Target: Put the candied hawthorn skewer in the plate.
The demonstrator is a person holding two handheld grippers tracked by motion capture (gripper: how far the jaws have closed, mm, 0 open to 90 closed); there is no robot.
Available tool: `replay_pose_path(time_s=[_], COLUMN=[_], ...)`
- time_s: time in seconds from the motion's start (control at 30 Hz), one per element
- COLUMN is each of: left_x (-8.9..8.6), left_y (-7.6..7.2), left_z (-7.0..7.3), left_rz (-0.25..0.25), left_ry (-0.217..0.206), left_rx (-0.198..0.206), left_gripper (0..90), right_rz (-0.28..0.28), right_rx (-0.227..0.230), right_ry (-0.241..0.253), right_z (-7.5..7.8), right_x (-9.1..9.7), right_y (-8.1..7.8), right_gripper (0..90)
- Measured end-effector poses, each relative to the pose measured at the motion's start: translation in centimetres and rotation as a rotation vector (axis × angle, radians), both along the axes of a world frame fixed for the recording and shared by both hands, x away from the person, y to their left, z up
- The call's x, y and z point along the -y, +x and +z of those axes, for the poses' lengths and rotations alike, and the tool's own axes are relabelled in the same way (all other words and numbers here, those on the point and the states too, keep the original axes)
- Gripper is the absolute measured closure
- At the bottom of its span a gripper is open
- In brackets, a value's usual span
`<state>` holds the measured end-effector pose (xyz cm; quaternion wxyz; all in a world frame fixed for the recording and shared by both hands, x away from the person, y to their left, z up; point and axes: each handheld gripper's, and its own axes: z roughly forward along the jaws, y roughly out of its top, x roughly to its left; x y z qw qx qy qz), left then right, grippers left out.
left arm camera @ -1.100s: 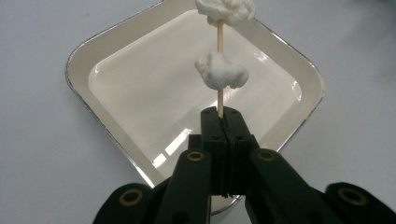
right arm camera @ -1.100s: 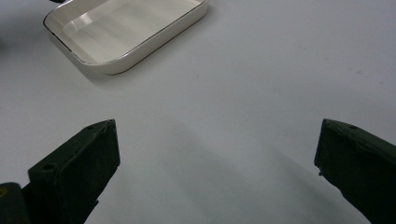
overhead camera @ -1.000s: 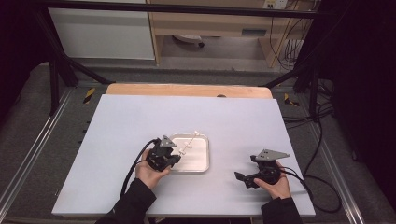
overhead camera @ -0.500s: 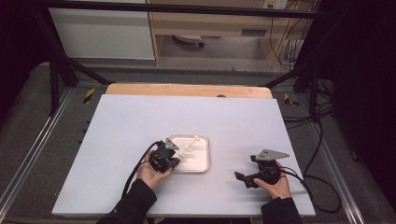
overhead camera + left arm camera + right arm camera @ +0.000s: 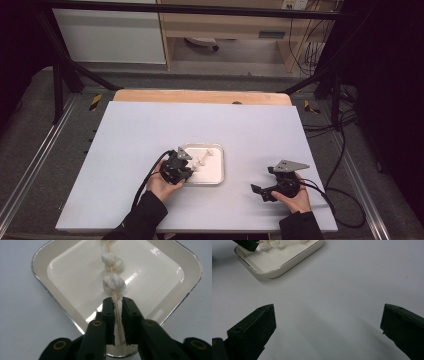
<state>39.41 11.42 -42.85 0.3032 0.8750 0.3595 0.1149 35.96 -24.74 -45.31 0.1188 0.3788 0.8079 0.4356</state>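
High view: the left gripper point(image 5: 186, 169) sits at the near-left corner of a white tray point(image 5: 216, 175) on a pale table point(image 5: 130, 135). A skewer point(image 5: 204, 159) with white lumps lies in the tray, running from the gripper toward the far-right corner. The right gripper point(image 5: 261, 191) rests on the table well to the right of the tray, held by a hand point(image 5: 296, 199). Behind the table are a wooden edge, grey floor, metal rails, a cabinet and hanging cables.

Left gripper view: the skewer point(image 5: 115, 302) runs straight up between the two black fingers point(image 5: 109, 315). The jaws have just been opening; a narrow gap shows on each side of the stick, so the pads stand slightly apart and do not press on it. Two marshmallows point(image 5: 113, 283) sit on the stick just beyond the fingertips, over the tray point(image 5: 42, 270) floor.

Right gripper view: the fingers point(image 5: 259, 325) stand wide apart over bare table point(image 5: 337, 290), nothing between them. The tray point(image 5: 287, 262) lies far off at upper left.
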Motion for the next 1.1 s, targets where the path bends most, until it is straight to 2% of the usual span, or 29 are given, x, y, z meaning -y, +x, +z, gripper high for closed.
replay_pose_path(time_s=[0.07,0.3,0.47,0.73,0.87,1.1], left_x=[-0.2,-1.2,-2.2,-4.8,-6.4,-9.2], left_y=[-0.1,-0.6,-1.0,-1.7,-2.3,-3.3], left_z=[0.2,1.2,1.6,1.6,1.3,0.2], left_rz=[0.001,-0.027,-0.047,-0.005,0.016,0.044], left_ry=[-0.013,-0.021,-0.017,-0.039,-0.071,-0.104], left_rx=[0.012,0.069,0.076,0.078,0.082,0.081], left_gripper=[72.6,47.6,25.5,10.9,9.1,8.4], right_rz=[0.001,0.002,0.005,0.004,0.005,0.000], right_rx=[0.000,-0.003,0.001,-0.002,-0.003,-0.013], right_ry=[0.002,0.000,0.002,0.003,-0.002,-0.005], right_z=[0.0,0.0,0.0,0.1,0.1,0.0], right_x=[0.0,0.0,0.0,0.1,0.1,0.0], right_y=[0.0,0.0,0.0,0.0,0.0,0.0], right_gripper=[0.7,0.7,0.7,0.7,0.7,0.7])
